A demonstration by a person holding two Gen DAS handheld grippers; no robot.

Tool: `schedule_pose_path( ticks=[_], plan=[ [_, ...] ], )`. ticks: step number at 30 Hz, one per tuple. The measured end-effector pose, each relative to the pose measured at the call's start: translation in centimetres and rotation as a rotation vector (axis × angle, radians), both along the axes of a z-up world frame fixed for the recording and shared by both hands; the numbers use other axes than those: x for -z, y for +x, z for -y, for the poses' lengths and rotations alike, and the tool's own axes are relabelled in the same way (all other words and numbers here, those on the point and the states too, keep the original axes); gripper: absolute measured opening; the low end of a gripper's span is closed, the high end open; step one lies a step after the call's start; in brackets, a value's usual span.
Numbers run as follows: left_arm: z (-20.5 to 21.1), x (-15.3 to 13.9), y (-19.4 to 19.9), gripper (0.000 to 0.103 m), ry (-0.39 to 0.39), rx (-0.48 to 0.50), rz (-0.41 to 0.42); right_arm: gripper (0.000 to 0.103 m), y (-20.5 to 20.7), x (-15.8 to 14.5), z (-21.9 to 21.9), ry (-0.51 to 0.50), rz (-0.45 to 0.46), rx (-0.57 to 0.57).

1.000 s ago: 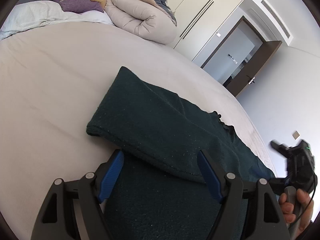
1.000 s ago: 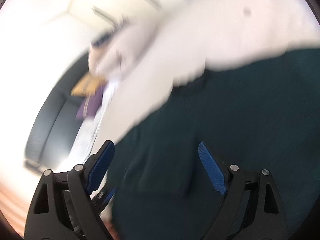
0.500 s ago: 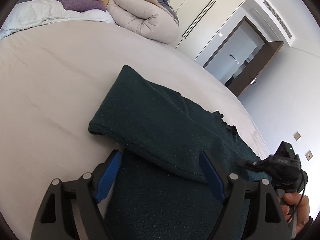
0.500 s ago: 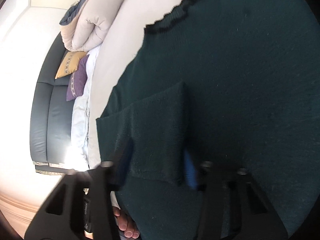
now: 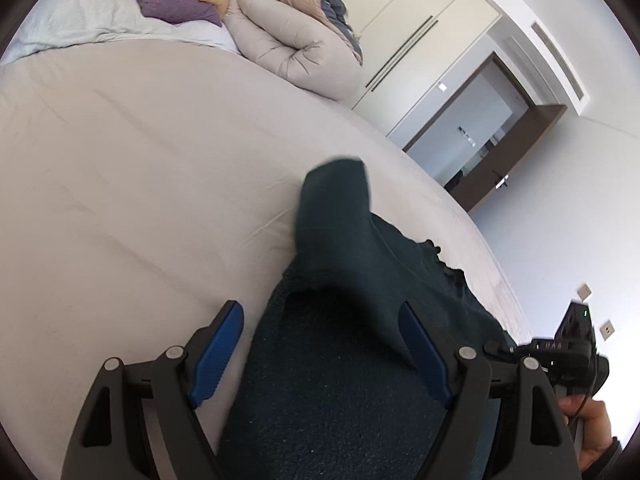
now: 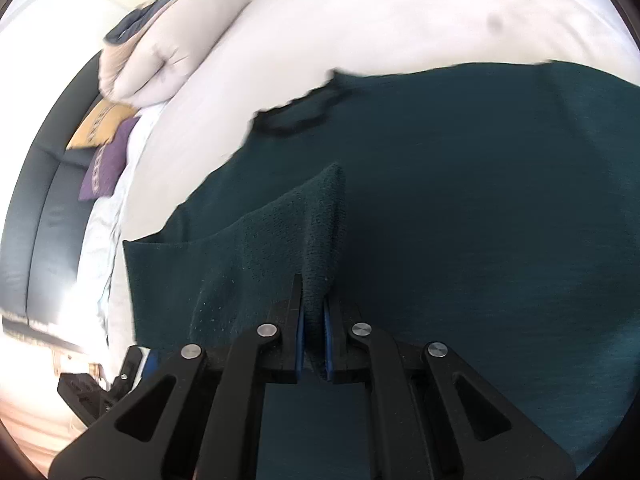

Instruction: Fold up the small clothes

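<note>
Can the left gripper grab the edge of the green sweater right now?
Probably yes. The left gripper is open, and the dark green sweater lies on the bed right between its fingers, with nothing in the way. The right gripper has shut on the sleeve, off to the side.

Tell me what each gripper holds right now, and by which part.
The right gripper is shut on the dark green sweater, pinching the edge of its folded-over sleeve. The left gripper is open above the sweater, holding nothing.
</note>
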State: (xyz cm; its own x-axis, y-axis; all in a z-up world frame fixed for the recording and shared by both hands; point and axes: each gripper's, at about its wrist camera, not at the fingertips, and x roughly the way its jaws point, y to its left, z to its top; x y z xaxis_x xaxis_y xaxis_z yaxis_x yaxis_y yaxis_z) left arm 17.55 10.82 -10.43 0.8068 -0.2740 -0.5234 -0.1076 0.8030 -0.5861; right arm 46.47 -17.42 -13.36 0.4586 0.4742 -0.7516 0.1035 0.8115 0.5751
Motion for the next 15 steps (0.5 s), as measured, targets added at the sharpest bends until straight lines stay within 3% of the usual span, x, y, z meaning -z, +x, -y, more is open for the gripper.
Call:
schedule_pose_path(
  ticks=[9,15],
  plan=[
    [0.3,-0.1,0.5,0.082,0.025,0.011,-0.026,0.007,-3.5,-0.2,8.2,0.041,-0.020,0.089],
    [0.5,-0.7,1.5,0.081,0.037,0.029,-0.065,0.007,-3.5,-0.8,9.1,-0.054,-0.010,0.072]
  ],
)
